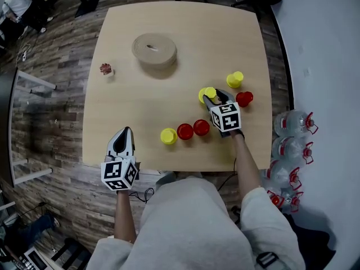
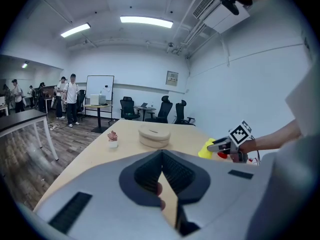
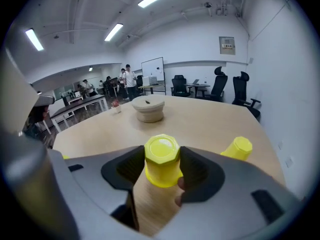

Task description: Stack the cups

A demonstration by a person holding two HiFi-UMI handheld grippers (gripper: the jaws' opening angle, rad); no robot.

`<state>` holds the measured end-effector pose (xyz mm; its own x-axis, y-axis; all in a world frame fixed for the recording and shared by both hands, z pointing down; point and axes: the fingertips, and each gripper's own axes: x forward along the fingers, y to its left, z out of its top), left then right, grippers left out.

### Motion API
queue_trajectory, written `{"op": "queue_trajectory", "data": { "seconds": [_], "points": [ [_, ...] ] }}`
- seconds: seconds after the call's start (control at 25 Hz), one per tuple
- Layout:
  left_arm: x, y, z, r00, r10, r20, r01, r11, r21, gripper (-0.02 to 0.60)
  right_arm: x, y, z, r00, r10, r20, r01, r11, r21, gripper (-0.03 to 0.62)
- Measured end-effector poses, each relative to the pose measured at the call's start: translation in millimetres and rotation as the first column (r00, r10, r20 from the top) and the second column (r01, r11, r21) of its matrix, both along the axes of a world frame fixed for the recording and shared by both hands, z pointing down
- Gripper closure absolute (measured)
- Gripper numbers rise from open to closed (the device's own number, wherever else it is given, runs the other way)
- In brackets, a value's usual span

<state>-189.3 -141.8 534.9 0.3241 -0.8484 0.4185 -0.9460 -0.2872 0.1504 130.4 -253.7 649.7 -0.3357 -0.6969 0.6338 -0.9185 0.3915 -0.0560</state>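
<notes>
Several small cups stand upside down on the wooden table. A yellow cup sits between the jaws of my right gripper, both pads touching its sides. Beyond it is another yellow cup; a red cup stands to the right. Near the front, two red cups and a yellow cup form a row. My left gripper hovers at the table's front edge, shut and empty, well left of the cups.
A round beige lidded container sits at the table's far middle, a small potted plant at far left. Large water bottles stand on the floor right of the table. Office chairs and people are in the room beyond.
</notes>
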Motion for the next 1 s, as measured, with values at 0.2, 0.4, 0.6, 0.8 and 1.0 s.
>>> {"op": "queue_trajectory", "data": {
  "seconds": [0.2, 0.4, 0.6, 0.8, 1.0],
  "points": [
    [5, 0, 2, 1.0, 0.011, -0.014, -0.011, 1.0, 0.006, 0.571, -24, 23, -28, 0.993, -0.117, -0.011, 0.117, 0.992, 0.036, 0.37],
    [10, 1, 2, 0.999, 0.022, -0.024, -0.022, 1.0, 0.011, 0.571, -61, 53, -47, 0.967, -0.254, -0.004, 0.254, 0.966, 0.041, 0.371],
    [8, 4, 1, 0.999, 0.021, -0.033, -0.02, 1.0, 0.015, 0.571, -96, 81, -58, 0.93, -0.368, 0.001, 0.367, 0.929, 0.04, 0.37],
    [6, 9, 2, 0.999, 0.013, -0.044, -0.012, 1.0, 0.018, 0.571, -126, 114, -61, 0.888, -0.459, 0.008, 0.459, 0.888, 0.029, 0.37],
    [5, 12, 0, 0.999, 0.006, -0.053, -0.005, 1.0, 0.02, 0.571, -147, 143, -54, 0.851, -0.526, 0.011, 0.526, 0.851, -0.006, 0.37]
  ]
}}
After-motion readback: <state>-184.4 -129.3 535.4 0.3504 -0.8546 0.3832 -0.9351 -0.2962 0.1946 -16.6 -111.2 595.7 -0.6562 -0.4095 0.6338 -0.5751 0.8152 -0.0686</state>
